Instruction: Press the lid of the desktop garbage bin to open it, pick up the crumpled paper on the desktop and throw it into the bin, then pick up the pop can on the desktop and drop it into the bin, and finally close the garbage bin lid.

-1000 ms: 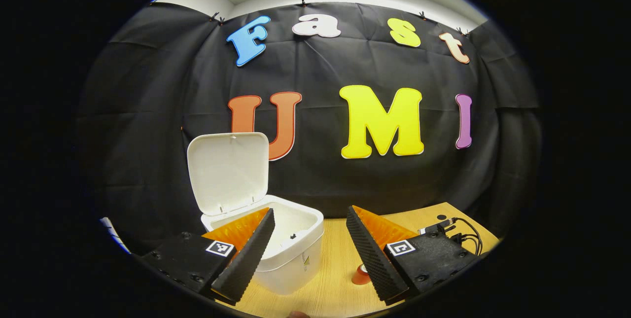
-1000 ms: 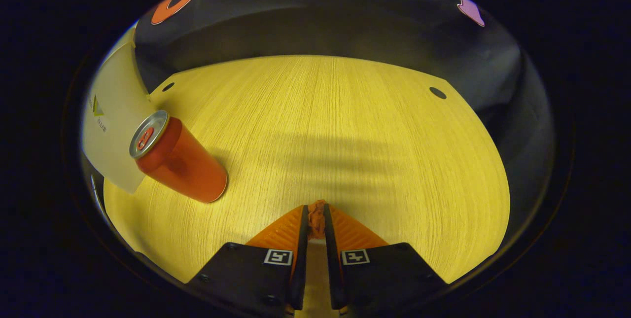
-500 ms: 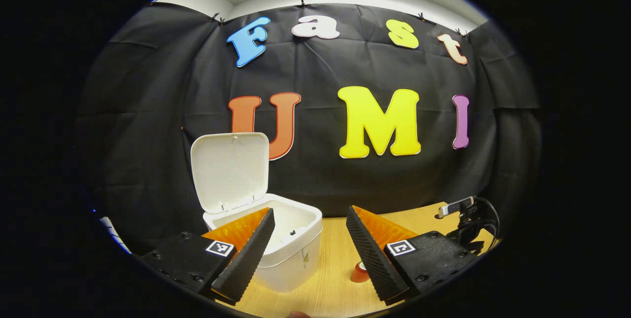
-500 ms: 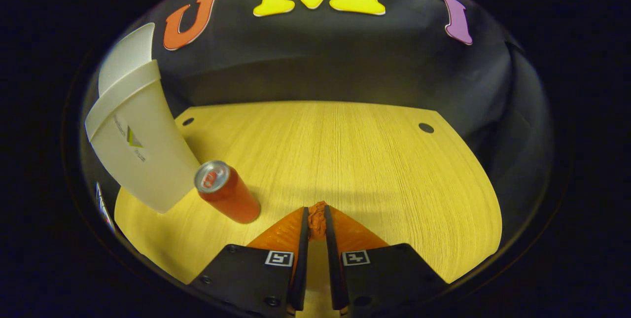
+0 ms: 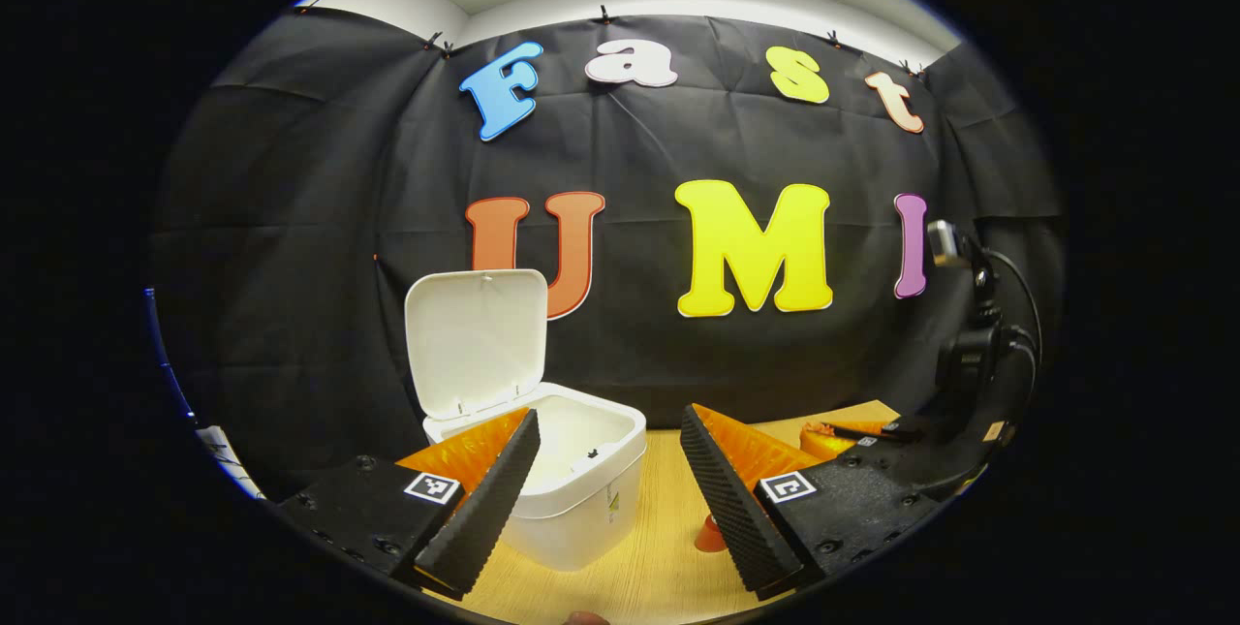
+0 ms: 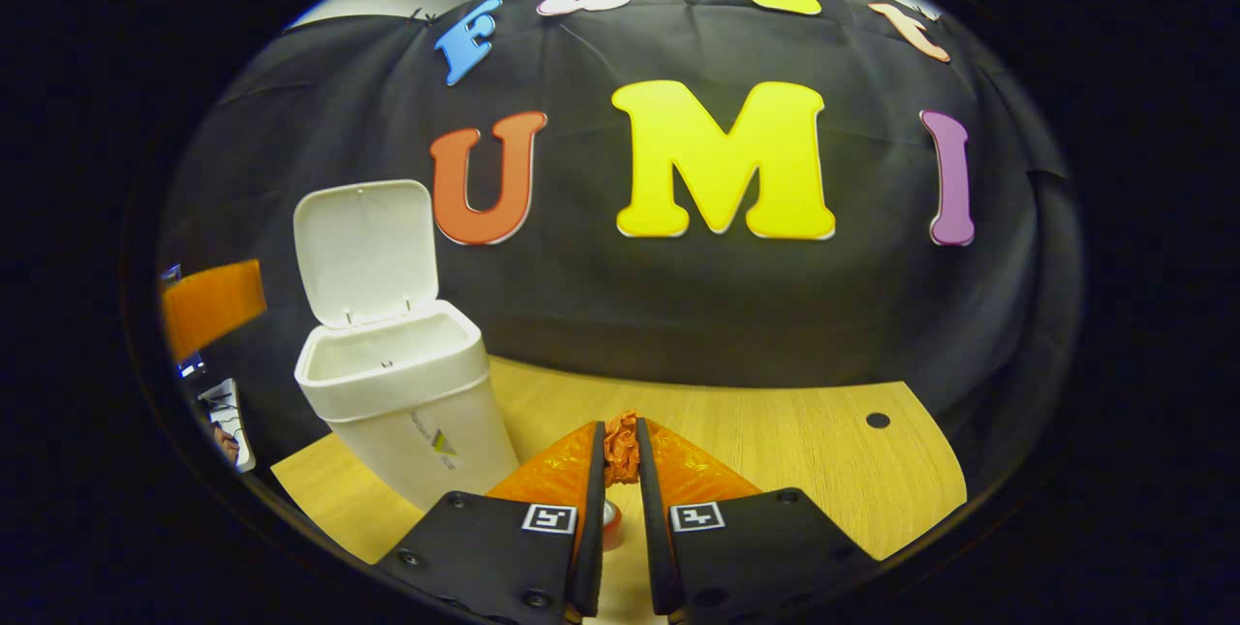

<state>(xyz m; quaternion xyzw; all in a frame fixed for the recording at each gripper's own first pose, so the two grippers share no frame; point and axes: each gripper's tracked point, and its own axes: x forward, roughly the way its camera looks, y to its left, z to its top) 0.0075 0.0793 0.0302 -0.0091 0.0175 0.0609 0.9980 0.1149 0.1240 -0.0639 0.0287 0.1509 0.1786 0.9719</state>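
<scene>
The right gripper (image 6: pixel 621 451) fingers pinch what looks like crumpled orange paper (image 6: pixel 621 446); the left gripper (image 5: pixel 605 470) fingers gape wide by the open white plastic bin (image 5: pixel 572 489).

White bin (image 6: pixel 407 412) w/ white lid (image 6: pixel 366 252), small green/grey logo on front. Orange crumpled paper (image 6: pixel 621 446). Pop can (image 5: pixel 710 536) red-orange, silver top. Worktop (image 6: pixel 775 431) light wood grain, yellowish, w/ dark round hole (image 6: pixel 878 420). B/w square markers (image 6: pixel 548 517) on black gripper bodies.
</scene>
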